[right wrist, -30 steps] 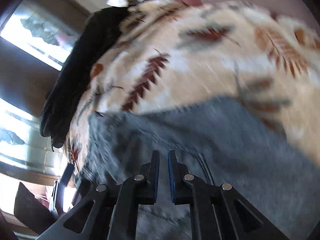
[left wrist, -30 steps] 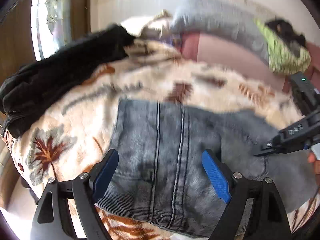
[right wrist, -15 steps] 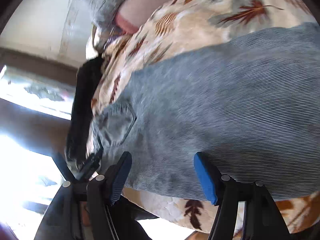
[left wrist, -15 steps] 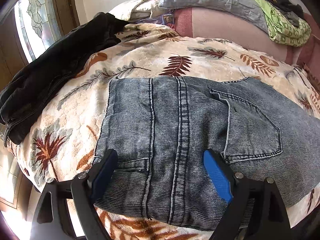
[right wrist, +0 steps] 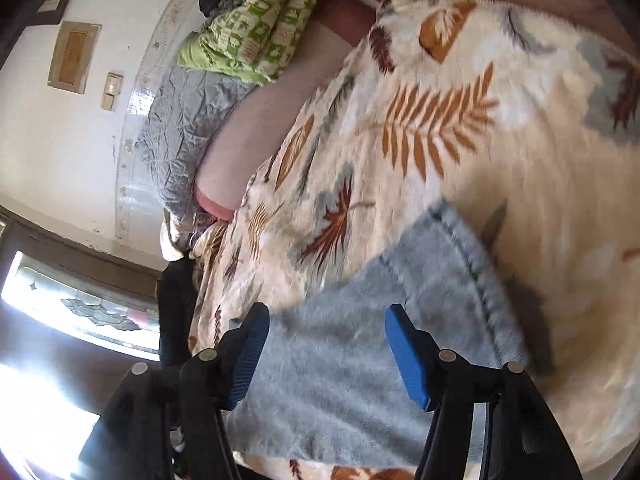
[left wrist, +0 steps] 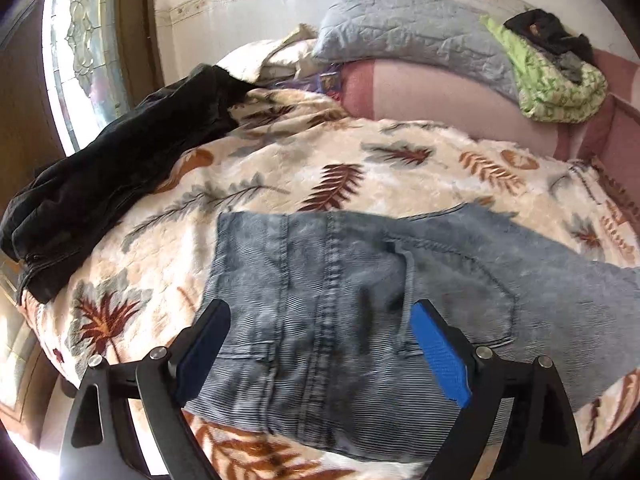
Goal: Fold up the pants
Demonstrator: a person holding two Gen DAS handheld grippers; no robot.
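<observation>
The grey-blue pants (left wrist: 360,304) lie flat on a leaf-patterned blanket (left wrist: 320,168) that covers the bed, seat side up, with a back pocket (left wrist: 460,292) and the centre seam showing in the left wrist view. The left gripper (left wrist: 320,344) hangs above the waist end with its fingers (left wrist: 440,356) spread wide; the denim lies below and between them, and neither pad presses on it. In the right wrist view the right gripper (right wrist: 326,354) is over a paler end of the pants (right wrist: 360,340), where a stitched edge curves off to the right. Its jaws have just been opening and then easing in a little; they stand apart with the cloth lying under the gap, not pinched. A black garment (left wrist: 112,184) lies along the blanket's left edge, well apart from the pants. A grey pillow (left wrist: 408,36) and a green patterned bundle (left wrist: 560,80) sit at the far side.
</observation>
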